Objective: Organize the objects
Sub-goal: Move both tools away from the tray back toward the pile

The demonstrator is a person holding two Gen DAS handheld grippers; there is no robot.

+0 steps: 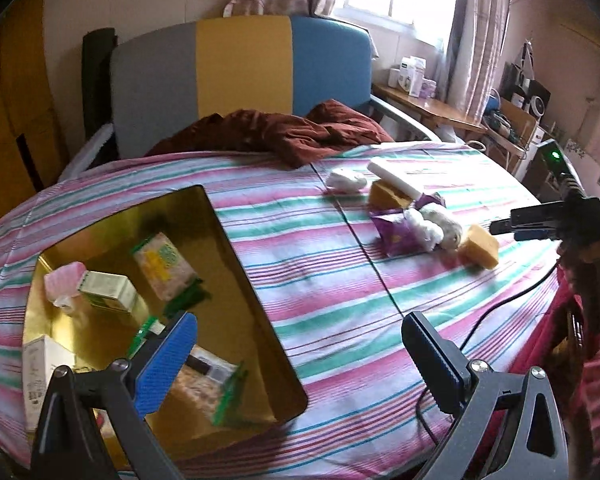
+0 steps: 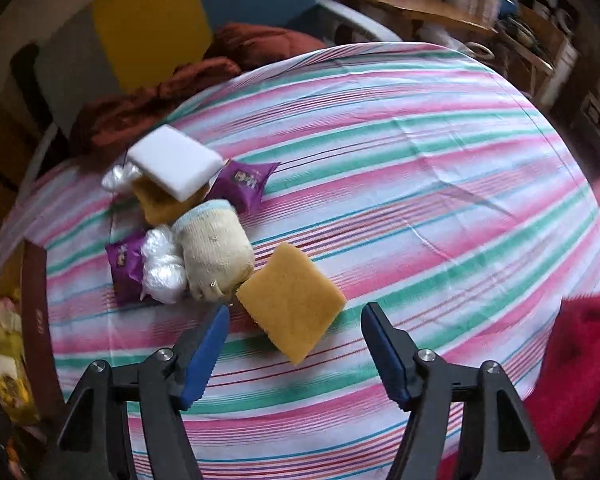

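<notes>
The striped bed [image 2: 420,160] carries a gold box [image 1: 236,240] and a loose pile. The left tool [image 1: 300,364] hangs wide open and empty at the box's edge. The right tool [image 2: 294,344] stands open, empty, over a yellow sponge [image 2: 292,300]; beside that lie a sock roll [image 2: 216,252], purple packets [image 2: 244,180] and a white sponge [image 2: 176,164].

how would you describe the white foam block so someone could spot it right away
On the striped bedsheet lies a small heap of items. At its far end, the white block rests tilted on a yellow sponge. It is the only flat, plain white slab there.
</notes>
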